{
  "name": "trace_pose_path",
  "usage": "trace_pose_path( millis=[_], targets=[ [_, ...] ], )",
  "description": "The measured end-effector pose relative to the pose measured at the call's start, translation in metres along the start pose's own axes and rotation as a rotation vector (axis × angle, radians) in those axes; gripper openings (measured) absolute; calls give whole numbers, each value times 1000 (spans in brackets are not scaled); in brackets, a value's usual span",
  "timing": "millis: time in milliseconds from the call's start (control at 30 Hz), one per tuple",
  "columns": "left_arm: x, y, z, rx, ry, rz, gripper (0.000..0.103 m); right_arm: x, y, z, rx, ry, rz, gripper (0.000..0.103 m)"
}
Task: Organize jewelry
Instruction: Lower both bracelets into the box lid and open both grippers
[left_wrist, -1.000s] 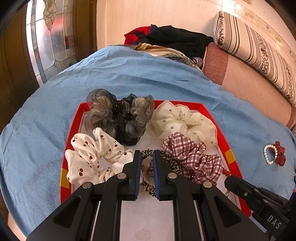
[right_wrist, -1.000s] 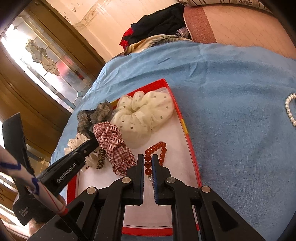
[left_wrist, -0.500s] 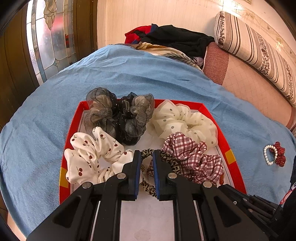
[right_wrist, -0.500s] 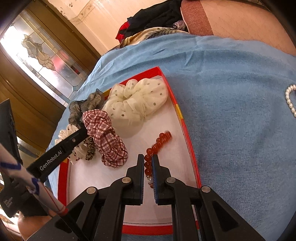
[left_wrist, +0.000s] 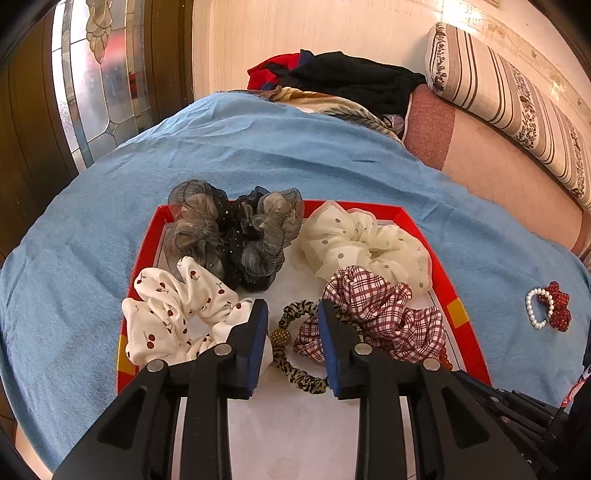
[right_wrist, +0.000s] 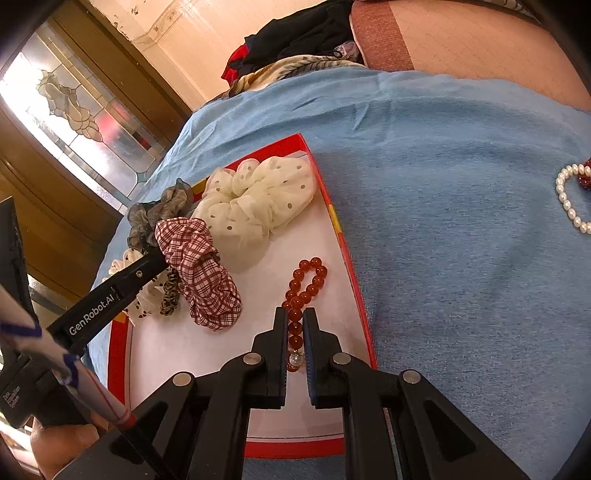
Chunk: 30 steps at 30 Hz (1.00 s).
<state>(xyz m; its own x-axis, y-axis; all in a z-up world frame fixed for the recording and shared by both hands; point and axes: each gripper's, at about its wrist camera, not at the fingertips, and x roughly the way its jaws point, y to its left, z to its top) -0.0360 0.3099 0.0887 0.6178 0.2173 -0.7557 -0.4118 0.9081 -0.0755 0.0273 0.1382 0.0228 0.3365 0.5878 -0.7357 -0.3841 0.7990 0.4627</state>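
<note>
Nearest, in the right wrist view, the right gripper sits w/ its jaws nearly together around the stem end of a red bead bracelet; beads sit between the pads, so it reads as clamped on the bracelet. The looped end lies on the white floor of the red tray, near the right rim. Judgement: this piece is being set down in the tray, not released yet.

In the left wrist view, the left gripper has its jaws apart, holding nothing. Between them lies a leopard hair tie w/ a gold bead, loose on the tray floor.

Further in, 4 scrunchies are in the tray: cherry print on the left, plaid on the right, then grey-black mesh and cream dotted at the far end. So 6 items are inside the tray, counting the bracelet.

Left to do: a pearl bracelet w/ a red bead piece touching it sits outside, on the blue blanket to the right of the tray. Task looks mostly done, approx 2 pieces short.

Beyond: a clothes pile and a striped bolster.
</note>
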Motion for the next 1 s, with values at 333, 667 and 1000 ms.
trace_pose_path(
  millis=[333,667,1000],
  targets=[
    [-3,-1,1,4,-7,-5,32,-6,-2,0,-3,-8,-5,25],
    [-8,-4,4,11,-37,2,48,-11,0,-1,-3,-12,1,25],
    [-18,-13,5,34,-94,15,68,-16,2,-1,-2,-17,5,28]
  ],
)
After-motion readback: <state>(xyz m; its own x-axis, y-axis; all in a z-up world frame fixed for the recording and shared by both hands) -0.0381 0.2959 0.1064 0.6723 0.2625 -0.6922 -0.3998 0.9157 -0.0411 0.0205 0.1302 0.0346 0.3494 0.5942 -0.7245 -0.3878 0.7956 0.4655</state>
